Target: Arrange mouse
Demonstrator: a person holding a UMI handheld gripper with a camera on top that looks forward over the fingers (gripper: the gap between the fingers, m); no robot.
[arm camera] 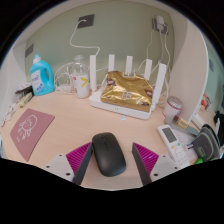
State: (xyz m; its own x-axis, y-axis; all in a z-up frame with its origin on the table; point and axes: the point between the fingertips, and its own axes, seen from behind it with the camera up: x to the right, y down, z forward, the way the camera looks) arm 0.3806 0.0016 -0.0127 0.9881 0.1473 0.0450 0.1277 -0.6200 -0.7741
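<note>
A black computer mouse (108, 153) lies on the beige tabletop (70, 112), its length pointing away from me. My gripper (112, 150) is open, with the mouse standing between the two fingers. The left magenta pad (80, 158) is close against the mouse's left side. The right pad (146, 157) stands apart from it with a visible gap. The mouse rests on the table. Its near end is hidden below the fingers.
A pink flat mat (28, 130) lies to the left of the fingers. A white router (125, 92) with upright antennas and a gold packet on it stands beyond the mouse. A blue bottle (41, 75) is far left. A white remote-like device (171, 140) lies right.
</note>
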